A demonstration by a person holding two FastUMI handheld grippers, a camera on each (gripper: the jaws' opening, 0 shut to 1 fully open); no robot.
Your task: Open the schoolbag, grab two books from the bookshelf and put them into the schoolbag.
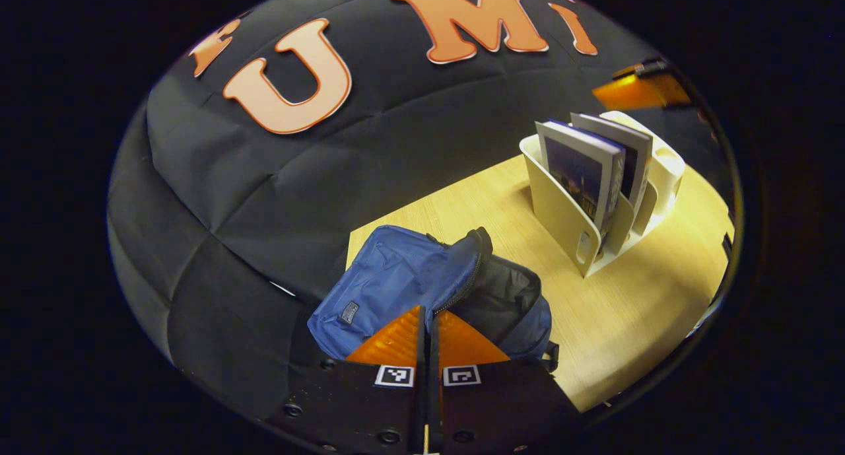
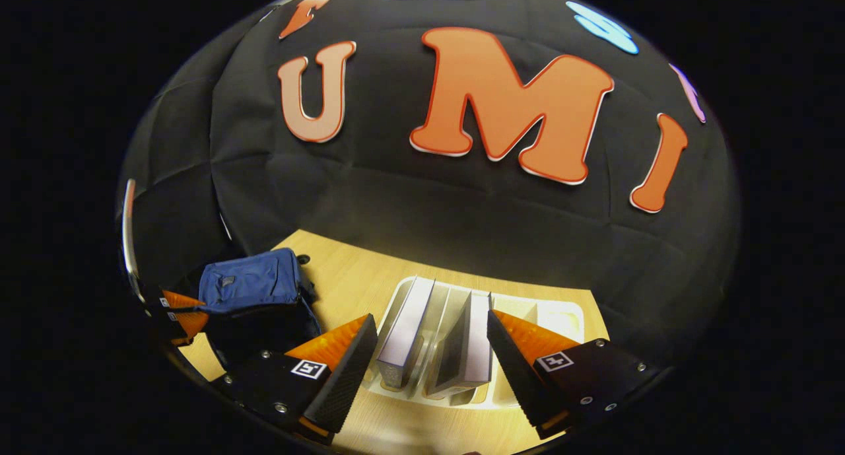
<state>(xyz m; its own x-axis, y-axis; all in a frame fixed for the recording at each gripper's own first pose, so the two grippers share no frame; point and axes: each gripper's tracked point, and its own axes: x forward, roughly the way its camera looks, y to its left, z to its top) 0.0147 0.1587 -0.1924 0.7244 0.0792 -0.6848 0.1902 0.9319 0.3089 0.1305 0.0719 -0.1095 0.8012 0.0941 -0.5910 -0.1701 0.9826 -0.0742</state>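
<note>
We see the schoolbag point(image 1: 409, 277) lying on the wooden table point(image 1: 634, 310), near the table's left edge in the left gripper view, with its blue flap thrown back and the dark lining of the main pocket showing, so we judge the opening step done. The cloth looks soft and slack; we expect the mouth to sag unless something holds it wide.

The left gripper point(image 1: 428, 323) hovers just above the bag, its two fingers pressed together with only a thin seam between them. We cannot tell whether they pinch the zipper edge or merely hang over it.

To the right, and well apart from the bag, stands the white bookshelf point(image 1: 561, 217), a slotted rack, with two books point(image 1: 581, 171) upright in its compartments. They look like thin, stiff paperbacks with glossy covers: light, we judge, but liable to slip, and best taken by the top edge, with the fingers across front and back cover.

In the right gripper view, the right gripper point(image 2: 432, 349) hangs over the rack, spread wide, and the pale-edged book point(image 2: 407, 333) and the darker book point(image 2: 465, 349) both stand between its fingers. Neither finger touches a cover. We judge the spread wide enough to take both books at once, though closing on one looks the safer hold.
</note>
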